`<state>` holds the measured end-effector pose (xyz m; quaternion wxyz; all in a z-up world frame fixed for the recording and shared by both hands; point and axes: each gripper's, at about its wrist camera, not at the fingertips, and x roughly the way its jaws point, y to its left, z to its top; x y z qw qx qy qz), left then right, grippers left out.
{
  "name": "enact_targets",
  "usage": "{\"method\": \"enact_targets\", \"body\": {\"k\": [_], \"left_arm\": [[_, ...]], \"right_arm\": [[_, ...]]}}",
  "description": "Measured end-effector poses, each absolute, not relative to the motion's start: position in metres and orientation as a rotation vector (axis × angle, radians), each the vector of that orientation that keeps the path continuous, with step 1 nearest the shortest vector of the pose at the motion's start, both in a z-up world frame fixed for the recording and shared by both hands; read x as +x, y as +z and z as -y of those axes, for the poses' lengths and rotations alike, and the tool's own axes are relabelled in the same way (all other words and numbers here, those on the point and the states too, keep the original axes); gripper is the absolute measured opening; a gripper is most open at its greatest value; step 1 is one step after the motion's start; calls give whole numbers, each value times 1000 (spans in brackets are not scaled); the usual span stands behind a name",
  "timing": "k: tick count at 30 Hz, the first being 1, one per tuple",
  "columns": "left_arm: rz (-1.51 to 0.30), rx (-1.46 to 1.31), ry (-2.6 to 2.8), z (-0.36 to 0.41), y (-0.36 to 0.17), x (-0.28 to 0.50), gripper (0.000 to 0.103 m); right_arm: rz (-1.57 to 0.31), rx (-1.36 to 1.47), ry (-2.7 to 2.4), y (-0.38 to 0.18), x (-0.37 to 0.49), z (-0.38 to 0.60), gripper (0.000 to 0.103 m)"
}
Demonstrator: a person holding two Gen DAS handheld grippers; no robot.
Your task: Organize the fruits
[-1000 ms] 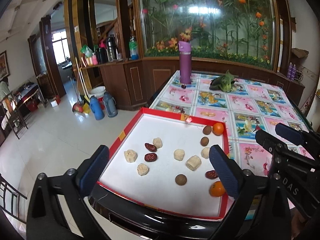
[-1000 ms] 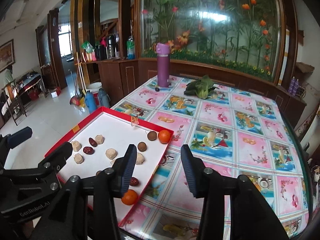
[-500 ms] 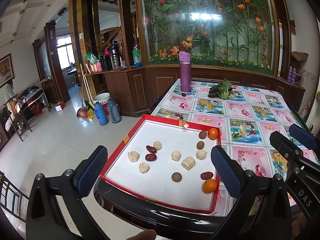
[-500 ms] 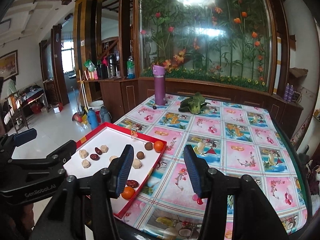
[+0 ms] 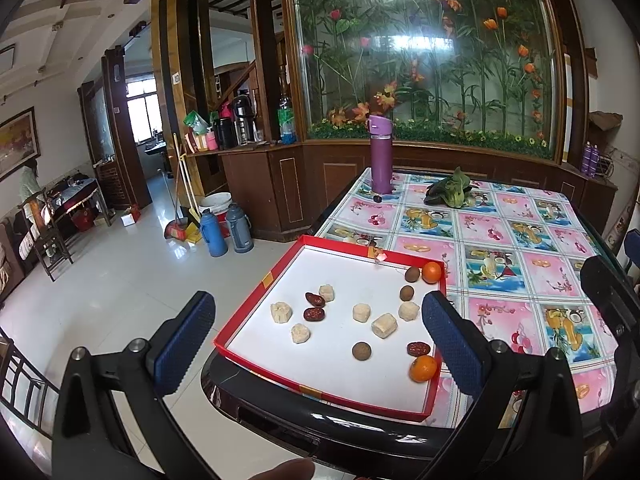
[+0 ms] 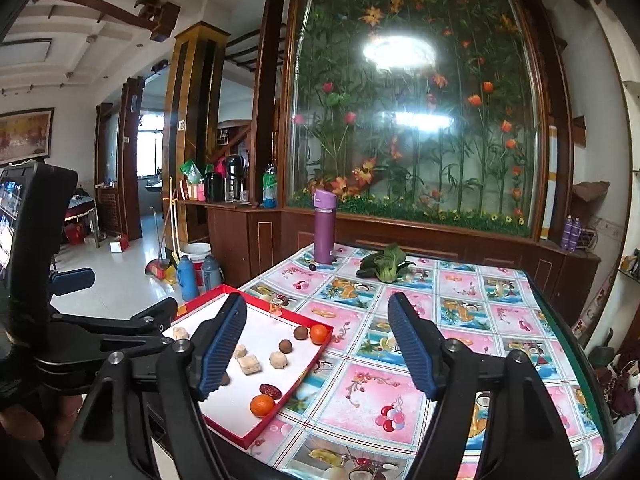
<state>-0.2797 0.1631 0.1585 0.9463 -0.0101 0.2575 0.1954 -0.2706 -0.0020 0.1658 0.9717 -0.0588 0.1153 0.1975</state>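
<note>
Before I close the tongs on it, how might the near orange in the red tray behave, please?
The near orange looks round and smooth, so it would probably roll if nudged. It sits close to the red tray rim, which may stop it. It seems firm enough for gentle squeezing.

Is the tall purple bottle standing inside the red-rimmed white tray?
No, the tall purple bottle stands upright on the patterned tablecloth at the table's far end, well apart from the red-rimmed white tray.

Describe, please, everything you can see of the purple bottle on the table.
The purple bottle is a tall, slim cylinder with a lighter purple cap, looking like an insulated flask. It stands upright and closed at the far corner of the table, on the patterned cloth. A small dark round thing lies just before its base. Neither gripper is near it.
</note>
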Motion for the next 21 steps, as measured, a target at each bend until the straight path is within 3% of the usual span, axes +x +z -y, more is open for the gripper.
{"method": "enact_targets", "body": {"k": [5,21], "left_arm": [[-502,-25,404,-161,164,-290,103],[-479,-29,438,-165,166,-302,103]], "right_arm": [[-234,-76,367,164,-269,4,83],[-261,-26,359,162,-269,13,85]]}}
